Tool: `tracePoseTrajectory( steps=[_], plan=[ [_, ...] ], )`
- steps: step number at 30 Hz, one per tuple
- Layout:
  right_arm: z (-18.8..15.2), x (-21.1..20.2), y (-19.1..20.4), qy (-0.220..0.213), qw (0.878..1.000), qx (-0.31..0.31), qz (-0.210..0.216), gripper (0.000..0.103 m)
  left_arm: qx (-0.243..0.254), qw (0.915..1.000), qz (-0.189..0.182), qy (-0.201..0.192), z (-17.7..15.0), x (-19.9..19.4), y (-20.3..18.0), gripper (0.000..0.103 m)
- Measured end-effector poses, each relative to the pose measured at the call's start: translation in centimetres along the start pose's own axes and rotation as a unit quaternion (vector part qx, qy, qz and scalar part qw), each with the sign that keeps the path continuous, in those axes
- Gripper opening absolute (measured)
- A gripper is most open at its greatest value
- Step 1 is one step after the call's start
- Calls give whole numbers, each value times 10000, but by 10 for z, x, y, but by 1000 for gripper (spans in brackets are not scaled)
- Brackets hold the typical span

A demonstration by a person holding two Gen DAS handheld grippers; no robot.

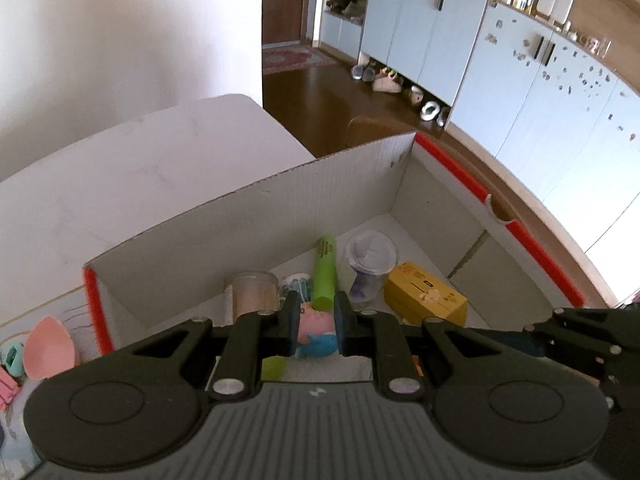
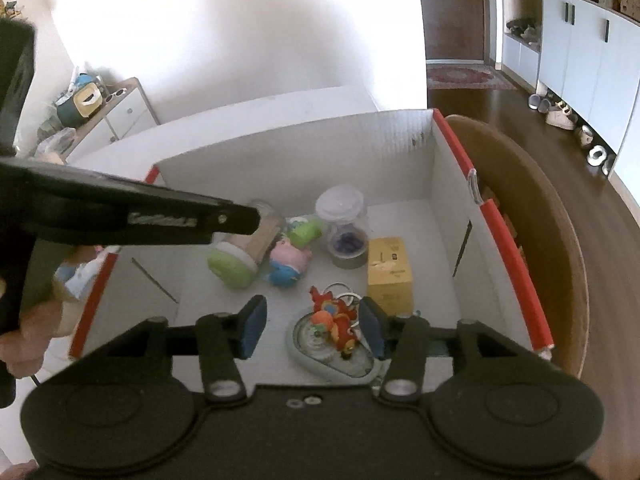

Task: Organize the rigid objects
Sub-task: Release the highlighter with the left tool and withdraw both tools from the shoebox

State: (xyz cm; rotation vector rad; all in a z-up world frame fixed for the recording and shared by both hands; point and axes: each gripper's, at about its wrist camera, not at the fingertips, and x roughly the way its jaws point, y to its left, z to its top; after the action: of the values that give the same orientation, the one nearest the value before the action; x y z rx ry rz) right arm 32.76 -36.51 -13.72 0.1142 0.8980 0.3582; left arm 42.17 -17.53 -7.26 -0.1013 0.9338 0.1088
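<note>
A white cardboard box [image 1: 280,184] [image 2: 300,148] with red edges holds a green tube [image 1: 326,276], a lidded clear cup [image 1: 370,264] [image 2: 344,220], a yellow carton [image 1: 426,296] [image 2: 390,272], a jar with a green lid [image 2: 236,256] and a pink and blue toy [image 1: 316,332] [image 2: 288,262]. My left gripper [image 1: 316,320] [image 2: 252,220] hovers above the box, shut and empty; the toy shows through the gap, lying on the floor below. My right gripper [image 2: 312,330] stands open over a red toy with key rings [image 2: 336,316], which rests on a grey oval piece [image 2: 316,354].
Outside the box at the left lie a pink egg-shaped thing [image 1: 48,348] and a teal item [image 1: 12,354]. A curved wooden edge [image 2: 560,240] runs along the box's right side. Pale blue cabinets [image 1: 420,40] with shoes below stand across the brown floor. A hand [image 2: 24,336] holds the left gripper.
</note>
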Motion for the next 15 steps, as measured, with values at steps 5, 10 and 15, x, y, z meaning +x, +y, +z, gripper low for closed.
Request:
tracePoseTrajectory(
  steps=[5, 10, 15],
  plan=[
    [-4, -14, 7, -102, 9999, -56, 4, 60, -121, 9997, -148, -143, -11, -24, 8, 17],
    [-5, -25, 17, -201, 9997, -54, -94, 69, -203, 9992, -185, -274, -22, -45, 19, 17],
    [-6, -34, 27, -332, 9993, -45, -146, 78, -304, 9985, -230, -397, -38, -63, 32, 17]
  ],
)
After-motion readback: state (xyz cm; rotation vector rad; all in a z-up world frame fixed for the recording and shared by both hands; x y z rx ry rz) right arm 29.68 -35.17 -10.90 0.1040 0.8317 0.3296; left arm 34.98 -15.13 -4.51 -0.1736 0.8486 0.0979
